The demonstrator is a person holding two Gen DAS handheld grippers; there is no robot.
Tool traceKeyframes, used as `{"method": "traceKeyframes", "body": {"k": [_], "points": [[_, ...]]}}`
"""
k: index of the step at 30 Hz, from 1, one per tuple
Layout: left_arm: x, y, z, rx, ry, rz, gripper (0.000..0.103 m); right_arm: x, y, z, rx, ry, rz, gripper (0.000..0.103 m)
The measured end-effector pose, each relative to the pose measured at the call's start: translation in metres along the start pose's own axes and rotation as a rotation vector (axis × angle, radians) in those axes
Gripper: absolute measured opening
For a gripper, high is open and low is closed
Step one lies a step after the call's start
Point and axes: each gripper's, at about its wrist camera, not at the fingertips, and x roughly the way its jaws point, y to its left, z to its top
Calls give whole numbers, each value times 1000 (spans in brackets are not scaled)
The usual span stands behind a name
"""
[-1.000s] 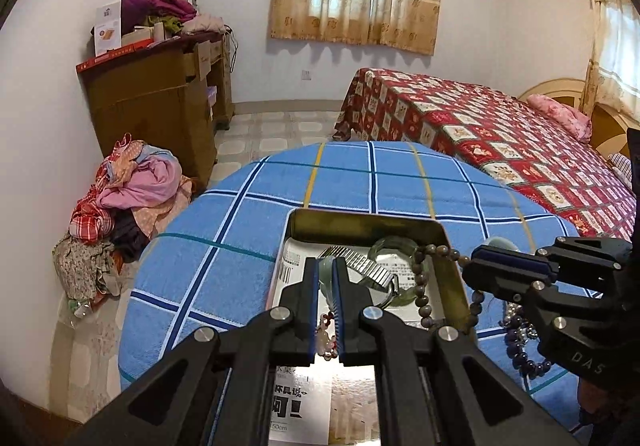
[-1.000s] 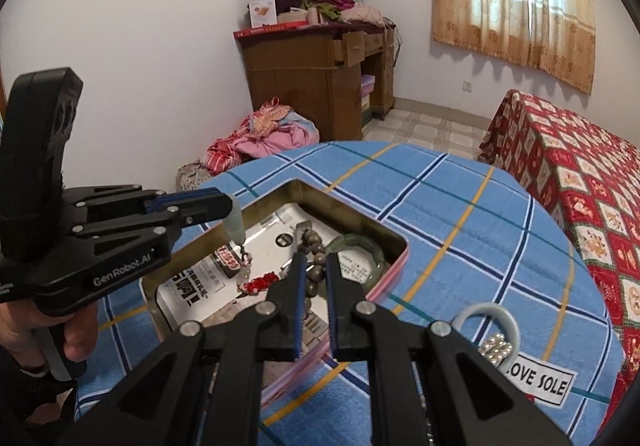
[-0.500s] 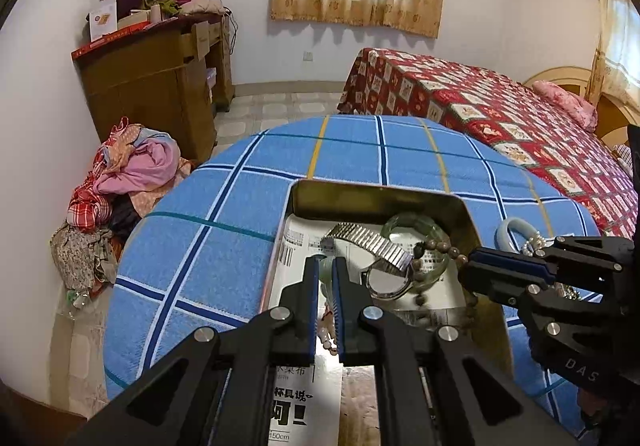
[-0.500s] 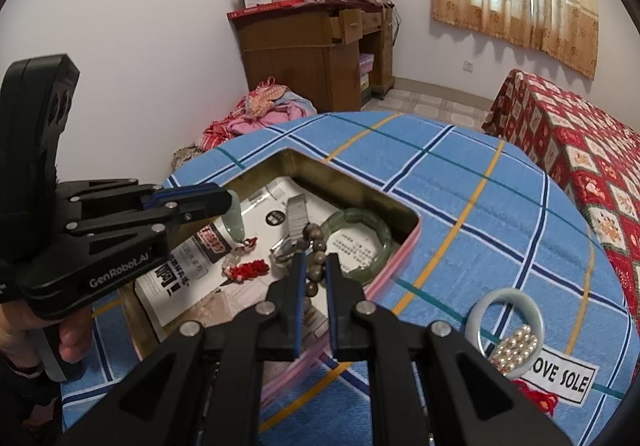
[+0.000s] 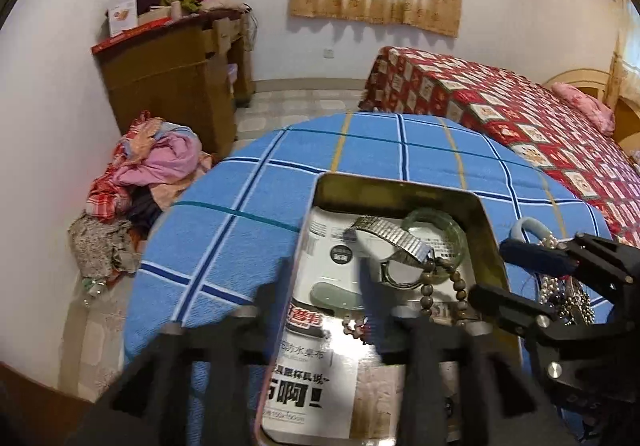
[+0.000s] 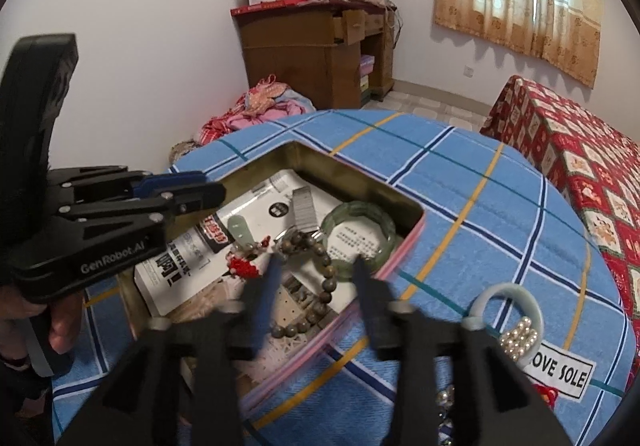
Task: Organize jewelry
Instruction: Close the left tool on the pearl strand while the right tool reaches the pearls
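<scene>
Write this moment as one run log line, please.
left gripper: opening, empty | right gripper: opening, empty | both over tin | pale bangle: outside

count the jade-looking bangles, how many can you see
2: a green bangle lying inside the tin, and a pale bangle on the blue cloth right of the tin. Others may be hidden.

blurred: left tool (image 5: pixel 326 278) fingers | cut off: label (image 6: pixel 560 372) first letter, tin (image 5: pixel 400 185) near end
</scene>
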Motion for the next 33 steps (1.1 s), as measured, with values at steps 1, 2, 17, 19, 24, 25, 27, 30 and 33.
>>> {"method": "traceKeyframes", "body": {"k": [1,2,17,19,24,25,27,30,33], "points": [[-3,0,0,-3,-14,1,64,-2,1,0,-3,-4,-4,49],[-6,0,0,-5,-27,2,66,-4,0,0,-3,-7,-7,49],[-14,-68,-6,56,-23,-60,73,-64,-71,-50,128,-8,-147,49],[-10,-84,-8,80,-11,-76,73,-72,-87,-61,156,1,-189,49],[-1,-115,-7,114,13,-115,73,-82,-124,-83,222,35,-259,49],[1,-122,-6,123,16,-127,73,-83,-131,-85,236,37,-268,49],[5,-134,-4,141,26,-140,73,-84,-142,-86,254,37,-281,49],[8,-149,-2,175,33,-149,73,-81,-148,-85,262,39,-282,49],[13,-161,1,209,31,-151,73,-75,-153,-86,264,46,-270,49]]}}
